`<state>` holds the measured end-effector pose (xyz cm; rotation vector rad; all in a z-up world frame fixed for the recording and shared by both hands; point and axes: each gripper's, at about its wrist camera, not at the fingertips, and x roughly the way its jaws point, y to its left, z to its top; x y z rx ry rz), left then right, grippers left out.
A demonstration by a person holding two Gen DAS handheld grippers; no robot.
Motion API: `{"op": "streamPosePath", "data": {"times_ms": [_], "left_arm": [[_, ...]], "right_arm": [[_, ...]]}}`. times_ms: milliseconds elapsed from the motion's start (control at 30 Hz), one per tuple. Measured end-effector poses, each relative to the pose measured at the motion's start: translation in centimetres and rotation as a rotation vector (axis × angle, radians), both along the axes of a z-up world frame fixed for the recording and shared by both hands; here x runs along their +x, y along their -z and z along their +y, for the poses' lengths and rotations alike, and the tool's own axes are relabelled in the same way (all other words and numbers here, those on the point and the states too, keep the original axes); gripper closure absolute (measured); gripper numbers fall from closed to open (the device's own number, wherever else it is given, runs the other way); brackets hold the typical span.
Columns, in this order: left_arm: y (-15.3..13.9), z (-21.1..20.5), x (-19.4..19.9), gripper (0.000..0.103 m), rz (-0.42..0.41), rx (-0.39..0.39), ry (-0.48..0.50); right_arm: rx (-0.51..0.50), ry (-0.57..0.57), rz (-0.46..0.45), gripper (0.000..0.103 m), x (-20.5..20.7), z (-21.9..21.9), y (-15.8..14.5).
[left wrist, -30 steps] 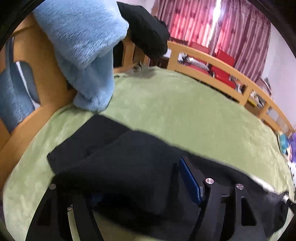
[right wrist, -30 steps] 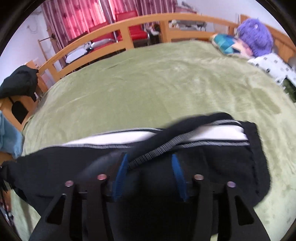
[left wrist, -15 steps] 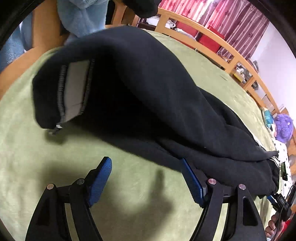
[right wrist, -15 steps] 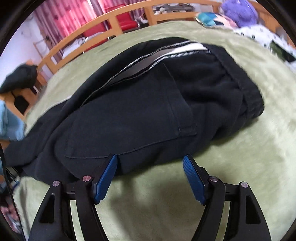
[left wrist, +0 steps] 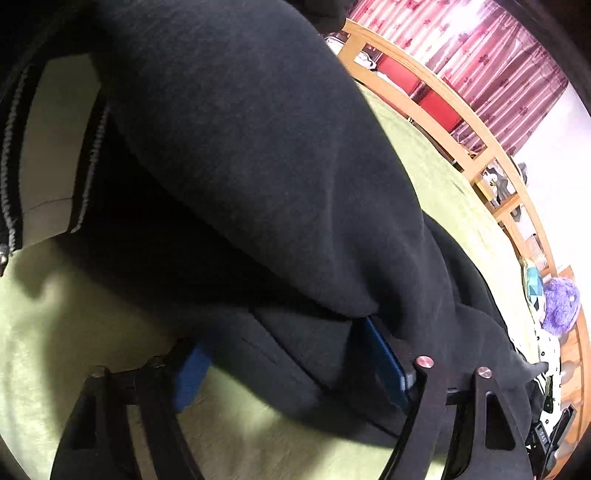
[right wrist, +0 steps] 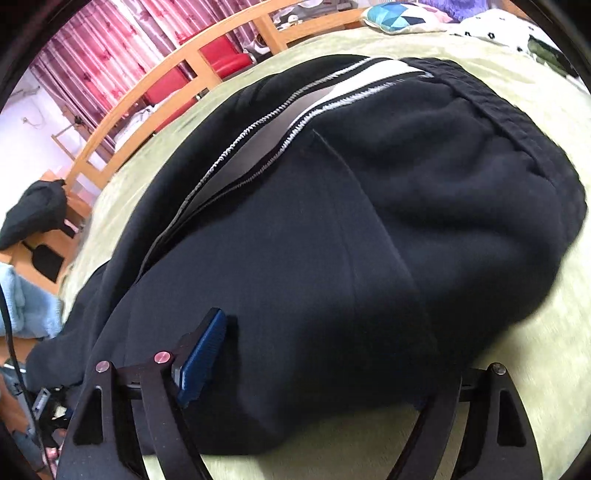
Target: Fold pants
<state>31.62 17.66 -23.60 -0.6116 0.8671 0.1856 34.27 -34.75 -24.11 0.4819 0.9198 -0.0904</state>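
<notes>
Black pants (left wrist: pixel 258 177) with a white side stripe (right wrist: pixel 354 85) lie folded lengthwise on a green blanket (left wrist: pixel 74 332). My left gripper (left wrist: pixel 288 369) is open with its blue pads on either side of the near edge of the pants' leg end. My right gripper (right wrist: pixel 317 354) is open around the near edge of the pants (right wrist: pixel 332 229) close to the waistband; its right pad is hidden under the cloth. Neither gripper's jaws pinch the cloth.
A wooden bed rail (left wrist: pixel 436 118) runs along the far side, with red chairs and pink curtains behind. A purple plush (left wrist: pixel 561 302) and a patterned pillow (right wrist: pixel 399 14) lie near the head end. A light blue fleece (right wrist: pixel 26 302) and a dark garment (right wrist: pixel 33 210) hang at the foot end.
Both grippers let go of the pants about a second ago and opened. Since half a second ago both have moved forward, so the pants' near edge now lies between their open fingers.
</notes>
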Motion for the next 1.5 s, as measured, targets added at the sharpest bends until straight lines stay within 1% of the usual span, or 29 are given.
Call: {"op": "streamPosePath", "data": {"times_ms": [33,67,100,133,167,233,300,400,467,567,700,767,833,933,967,1000,1033,1067,1100,1167,1200,1233,1267,1300,1333,1367,1400,1467,1500], "left_arm": [[0.0,-0.1,0.2,0.049,-0.005,-0.011,0.004],[0.0,-0.2,0.3,0.063,-0.007,-0.026,0.007],[-0.1,-0.3,0.3,0.071,-0.006,-0.043,0.009],[-0.3,-0.4,0.1,0.085,-0.006,-0.048,0.009],[-0.6,-0.4,-0.1,0.090,-0.011,-0.051,0.008],[-1.5,-0.1,-1.2,0.092,-0.024,-0.060,0.014],[-2.8,0.1,-2.8,0.092,-0.042,-0.058,0.023],[-4.9,0.2,-4.8,0.092,-0.054,-0.049,0.029],[-6.0,0.2,-7.4,0.092,-0.058,-0.050,0.043],[-6.7,-0.7,-11.4,0.092,-0.043,-0.064,0.073],[-6.5,-3.3,-16.9,0.092,-0.019,-0.051,0.126],[-6.0,-4.1,-20.3,0.092,-0.009,-0.068,0.141],[-5.5,-4.8,-22.6,0.092,0.001,-0.086,0.155],[-4.9,-4.8,-24.8,0.092,0.014,-0.110,0.167],[-4.6,-4.8,-25.2,0.090,0.021,-0.106,0.174],[-4.4,-4.7,-25.4,0.089,0.040,-0.084,0.189],[-4.2,-4.4,-25.4,0.087,0.064,-0.074,0.199],[-4.2,-3.7,-25.4,0.083,0.086,-0.080,0.206],[-4.4,-3.1,-25.7,0.082,0.100,-0.083,0.212],[-5.7,-2.1,-26.6,0.079,0.077,-0.060,0.229],[-6.6,-1.7,-27.3,0.076,0.062,-0.018,0.223],[-7.5,-1.1,-28.1,0.066,0.035,0.026,0.216],[-8.1,-0.8,-29.2,0.048,0.006,0.045,0.216],[-8.7,0.0,-30.0,0.040,-0.025,0.050,0.211],[-9.2,0.8,-30.5,0.035,-0.053,0.037,0.203],[-9.4,1.6,-30.8,0.035,-0.082,0.014,0.199],[-9.4,2.6,-31.2,0.035,-0.105,-0.017,0.187],[-9.2,4.4,-30.3,0.035,-0.126,-0.080,0.136],[-9.1,4.0,-29.4,0.036,-0.131,-0.111,0.117]], "right_arm": [[-0.015,0.005,0.002,0.048,0.3,0.2,0.0],[-0.019,0.009,0.002,0.060,0.5,0.3,0.0],[-0.008,0.006,0.002,0.080,0.6,0.3,0.0],[0.011,0.006,-0.004,0.087,0.6,0.2,-0.1],[0.030,0.021,-0.021,0.088,0.2,0.0,-0.2],[0.022,0.030,-0.037,0.090,-0.7,0.0,-0.8],[-0.005,0.028,-0.057,0.090,-2.0,0.3,-2.1],[0.013,0.019,-0.064,0.090,-4.5,0.1,-3.5],[-0.006,0.010,-0.065,0.091,-6.9,-0.2,-4.4],[-0.023,-0.003,-0.052,0.091,-11.0,-1.4,-5.3],[-0.046,-0.005,-0.032,0.091,-16.4,-4.0,-5.9],[-0.059,-0.001,-0.023,0.091,-18.8,-5.5,-6.2],[-0.070,0.011,-0.011,0.091,-21.4,-7.0,-6.2],[-0.057,0.031,0.010,0.090,-24.6,-9.2,-5.6],[-0.044,0.032,0.018,0.089,-25.9,-9.6,-5.3],[-0.032,0.032,0.033,0.085,-26.4,-9.9,-5.0],[-0.033,0.034,0.069,0.080,-26.5,-9.9,-4.4],[-0.048,0.030,0.096,0.077,-26.6,-9.7,-4.3],[-0.067,0.018,0.107,0.074,-26.7,-9.5,-4.4],[-0.126,-0.001,0.093,0.072,-27.8,-8.7,-5.2],[-0.160,0.001,0.085,0.066,-28.6,-8.4,-5.8],[-0.185,0.007,0.077,0.062,-29.3,-8.2,-6.3],[-0.197,0.014,0.066,0.060,-30.3,-8.1,-6.9],[-0.199,0.019,0.057,0.060,-30.7,-7.8,-7.6],[-0.201,0.024,0.047,0.059,-31.2,-7.5,-8.2],[-0.203,0.030,0.042,0.059,-31.5,-7.2,-8.6],[-0.202,0.036,0.037,0.056,-31.8,-7.1,-8.9],[-0.198,0.051,0.025,0.052,-32.2,-6.6,-9.4],[-0.191,0.051,0.015,0.052,-32.5,-6.3,-9.8]]}}
